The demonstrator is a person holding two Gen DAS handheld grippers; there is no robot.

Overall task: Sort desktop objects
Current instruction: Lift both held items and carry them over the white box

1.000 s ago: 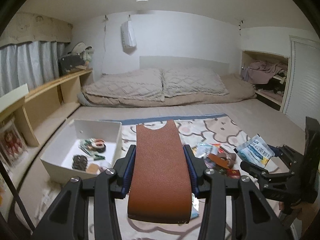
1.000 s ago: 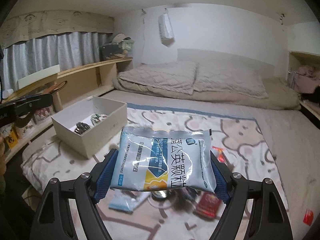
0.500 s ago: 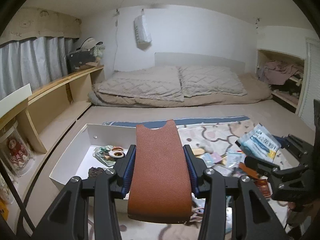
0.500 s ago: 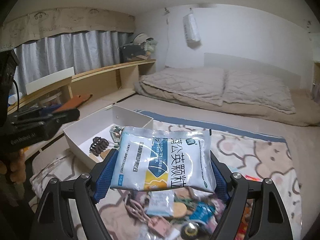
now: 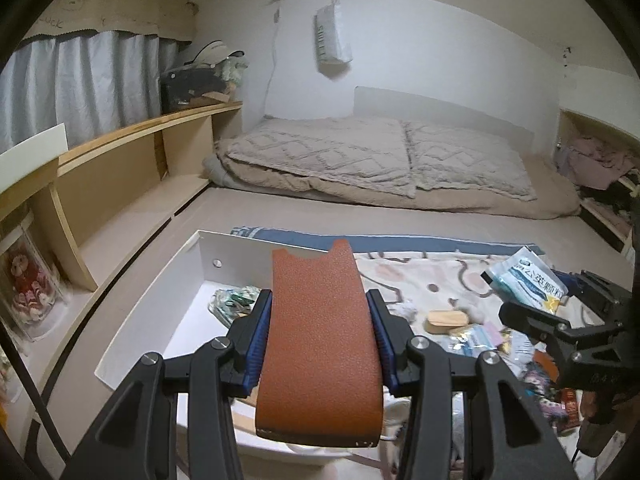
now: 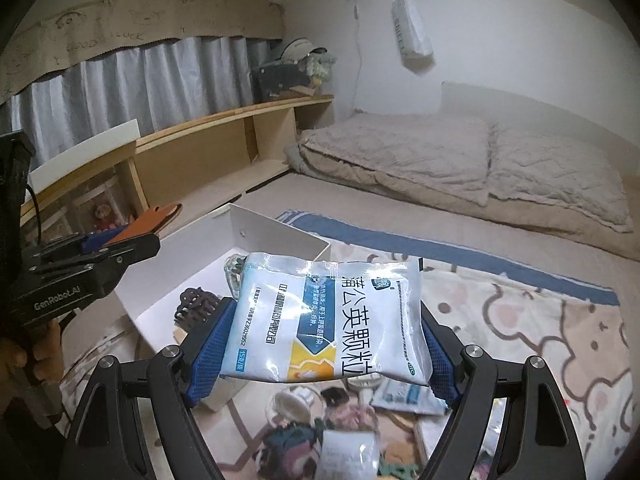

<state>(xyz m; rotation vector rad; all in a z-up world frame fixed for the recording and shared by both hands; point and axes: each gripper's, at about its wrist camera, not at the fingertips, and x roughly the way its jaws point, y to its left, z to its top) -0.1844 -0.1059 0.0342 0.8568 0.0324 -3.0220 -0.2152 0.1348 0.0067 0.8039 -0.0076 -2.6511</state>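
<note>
Left gripper (image 5: 320,336) is clamping a pebbled rust-brown leather strip (image 5: 318,344), curved, notched at its 12 o'clock end, above the white rectangular open box (image 5: 240,256). Right gripper (image 6: 324,344) is pinching a glossy white-and-blue foil sachet (image 6: 328,320), crinkled, over the box's corner at 10 o'clock.

white box (image 5: 256,258) open-topped, floor partly bare | hair clip (image 6: 197,305) inside | clutter pile (image 6: 340,432) crowds blanket beside it

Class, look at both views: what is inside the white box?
Inside the white box: a dark hair claw and a clear packet. The leather piece and medicine sachet hide the rest.
</note>
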